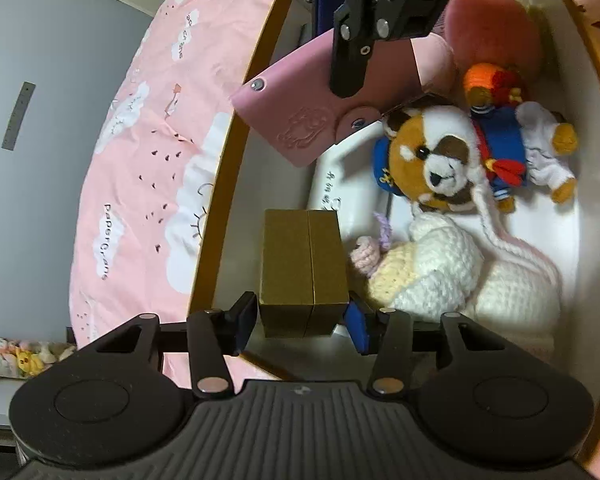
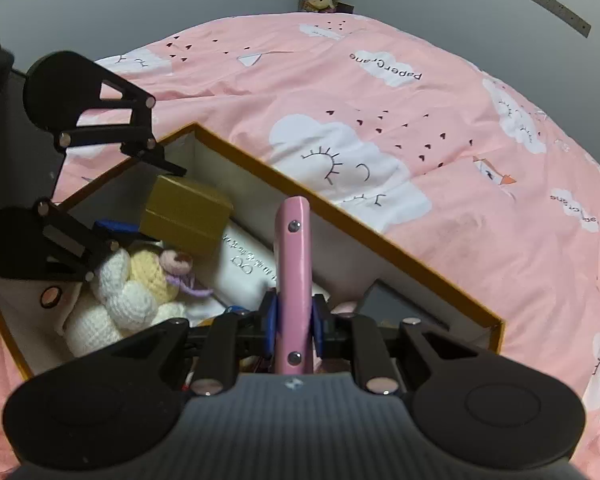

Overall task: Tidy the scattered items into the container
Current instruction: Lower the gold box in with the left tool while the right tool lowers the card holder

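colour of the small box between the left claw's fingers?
Gold-brown small box, plain, no pattern. Clearest in the left wrist view.

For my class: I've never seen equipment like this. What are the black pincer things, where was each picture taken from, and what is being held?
These are two hand-held grippers, each with a camera looking along its fingers; no robot arm is involved. One picture is from the left gripper, the other from the right gripper. Both hang over an open orange-rimmed cardboard box on a pink cloud-print bedspread. The left gripper has a small gold cardboard box between its fingers, with gaps visible at both sides, so the grip looks released. The right gripper is shut on a flat pink snap-button wallet, held edge-up above the box. Inside lie a brown-and-white plush dog, a white crocheted toy and a white printed packet.
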A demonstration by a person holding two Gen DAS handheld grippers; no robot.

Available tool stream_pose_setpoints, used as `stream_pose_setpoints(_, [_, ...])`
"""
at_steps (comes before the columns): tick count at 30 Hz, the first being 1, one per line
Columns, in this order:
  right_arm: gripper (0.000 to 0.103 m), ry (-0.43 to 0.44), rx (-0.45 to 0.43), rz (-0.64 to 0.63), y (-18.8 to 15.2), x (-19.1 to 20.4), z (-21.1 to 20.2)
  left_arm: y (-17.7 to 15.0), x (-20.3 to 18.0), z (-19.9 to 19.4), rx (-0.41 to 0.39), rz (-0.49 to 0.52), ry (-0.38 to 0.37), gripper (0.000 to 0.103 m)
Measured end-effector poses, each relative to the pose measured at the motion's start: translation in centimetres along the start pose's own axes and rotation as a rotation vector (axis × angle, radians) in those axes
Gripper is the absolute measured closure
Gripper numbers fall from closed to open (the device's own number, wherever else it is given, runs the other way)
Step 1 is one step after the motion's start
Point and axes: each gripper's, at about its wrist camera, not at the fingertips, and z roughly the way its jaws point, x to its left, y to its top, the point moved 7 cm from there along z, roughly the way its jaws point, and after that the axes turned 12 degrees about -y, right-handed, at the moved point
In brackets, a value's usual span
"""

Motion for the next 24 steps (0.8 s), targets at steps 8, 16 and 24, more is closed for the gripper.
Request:
stream_pose_setpoints(8, [0.083,0.016,-0.023,-0.044,0.8,0.4,-0.4,0.2,1.0,-4.3,-0.106,-0.191,-0.140,0.042])
stream_pose_setpoints(16, [0.083,0.022,-0.049,-0.078,1.3,0.8,-1.0,2.6,2.5,-3.8,-0.144,-0.336,-0.182,0.053])
stream_pose_setpoints(24, [0.083,0.039,-0.146,-0.211,2.0,1.4,-2.1,0.3,3.4,-0.8,-0.045,-0.392,-0.135,0.061])
